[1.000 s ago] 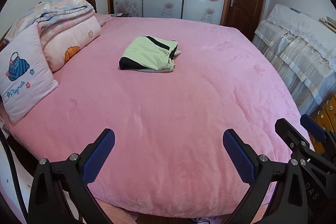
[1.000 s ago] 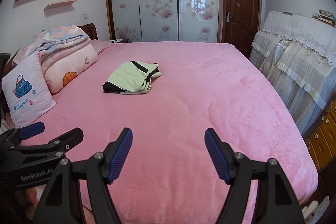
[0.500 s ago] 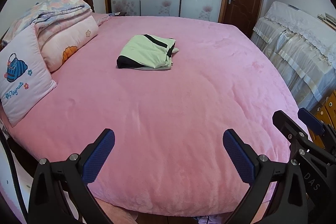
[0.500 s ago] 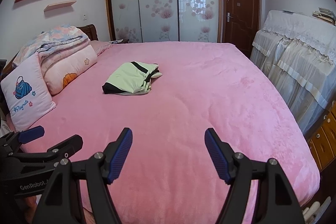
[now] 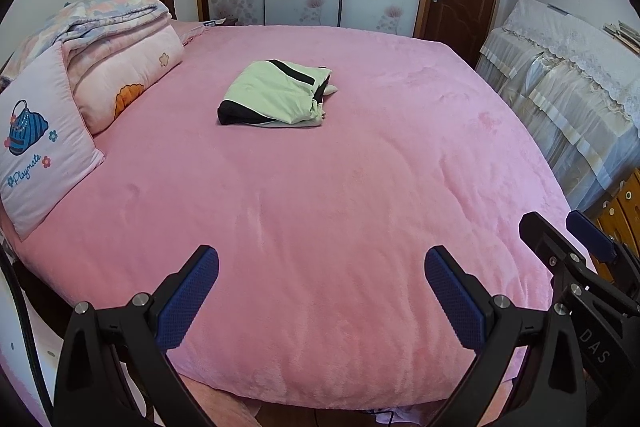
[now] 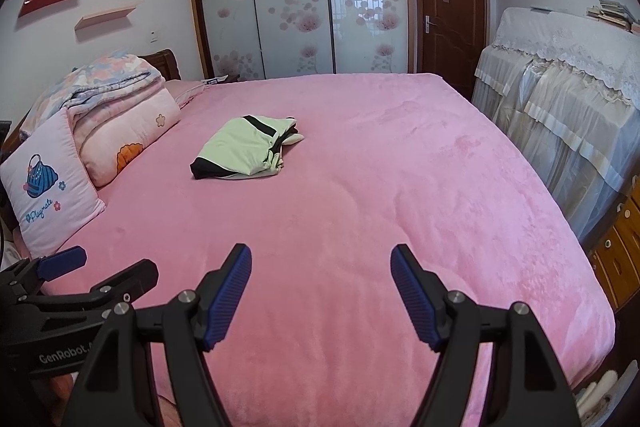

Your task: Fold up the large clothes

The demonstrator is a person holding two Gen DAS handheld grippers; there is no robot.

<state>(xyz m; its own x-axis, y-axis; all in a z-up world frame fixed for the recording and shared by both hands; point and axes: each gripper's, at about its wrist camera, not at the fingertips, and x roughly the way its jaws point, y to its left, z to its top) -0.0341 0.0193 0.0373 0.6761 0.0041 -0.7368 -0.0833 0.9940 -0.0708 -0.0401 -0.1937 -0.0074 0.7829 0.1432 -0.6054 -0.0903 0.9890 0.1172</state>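
A light green garment with black bands (image 5: pixel 276 94) (image 6: pixel 245 149) lies folded into a compact bundle on the far middle of the pink bedspread (image 5: pixel 328 195) (image 6: pixel 360 195). My left gripper (image 5: pixel 321 275) hangs over the near edge of the bed, jaws wide open, nothing between its blue pads. My right gripper (image 6: pixel 321 269) is beside it, also open and empty, well short of the garment. Each gripper shows at the edge of the other's view: the right one (image 5: pixel 568 243) and the left one (image 6: pixel 100 271).
A pink cushion (image 5: pixel 38 147) and folded quilts (image 5: pixel 116 39) are stacked at the bed's left side. A lace-covered cabinet (image 5: pixel 568 83) stands along the right. Sliding wardrobe doors (image 6: pixel 296 3) and a brown door (image 6: pixel 450 11) close off the far wall.
The left wrist view has shifted slightly, the garment sitting a touch further left and higher. Both grippers stay open and empty; nothing on the bed has moved.
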